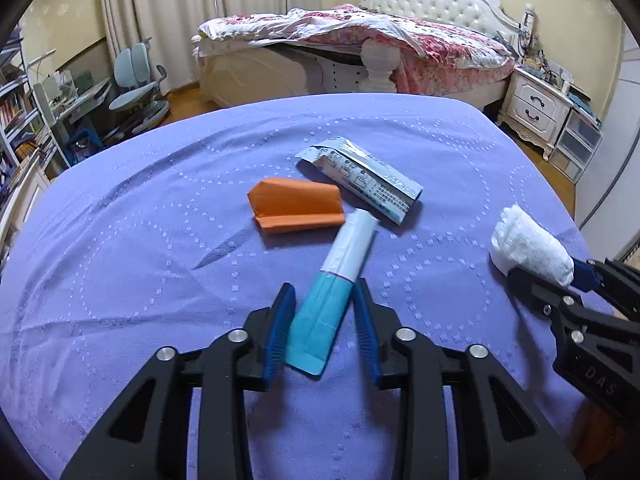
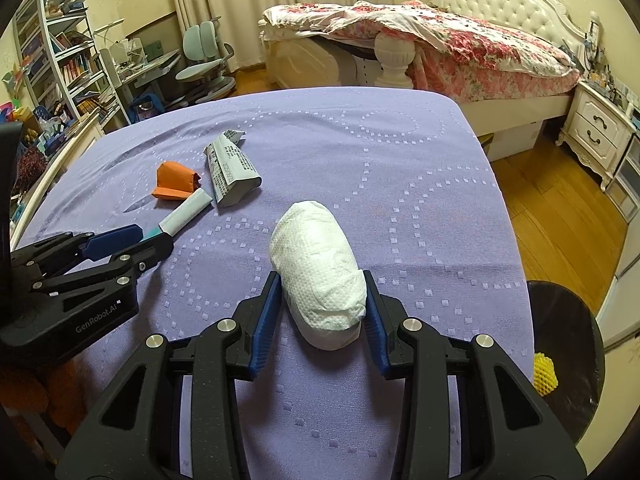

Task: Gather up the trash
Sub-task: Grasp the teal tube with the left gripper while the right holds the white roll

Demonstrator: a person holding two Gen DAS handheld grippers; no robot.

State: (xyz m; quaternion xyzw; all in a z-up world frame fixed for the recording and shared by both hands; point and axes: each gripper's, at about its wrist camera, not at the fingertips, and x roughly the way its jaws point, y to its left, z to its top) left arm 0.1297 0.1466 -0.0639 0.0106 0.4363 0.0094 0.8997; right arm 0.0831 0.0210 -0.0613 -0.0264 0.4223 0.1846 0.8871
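On the purple tablecloth (image 1: 120, 280) lie an orange folded paper (image 1: 296, 206), a printed grey wrapper (image 1: 364, 178) and a teal-and-white packet (image 1: 332, 296). My left gripper (image 1: 324, 292) straddles the packet's teal end; its pads stand beside it with small gaps, so it is open. My right gripper (image 2: 322, 284) straddles a white crumpled tissue wad (image 2: 320, 272), pads touching its sides. The wad also shows in the left wrist view (image 1: 528, 242). The packet (image 2: 186, 214), orange paper (image 2: 174, 184) and wrapper (image 2: 230, 168) show at the left of the right wrist view.
A dark bin (image 2: 560, 356) holding a yellow foam net (image 2: 545, 372) stands at the table's right edge. Behind the table are a bed (image 1: 360, 48), a nightstand (image 1: 536, 104), a desk chair (image 1: 138, 80) and bookshelves (image 2: 64, 56).
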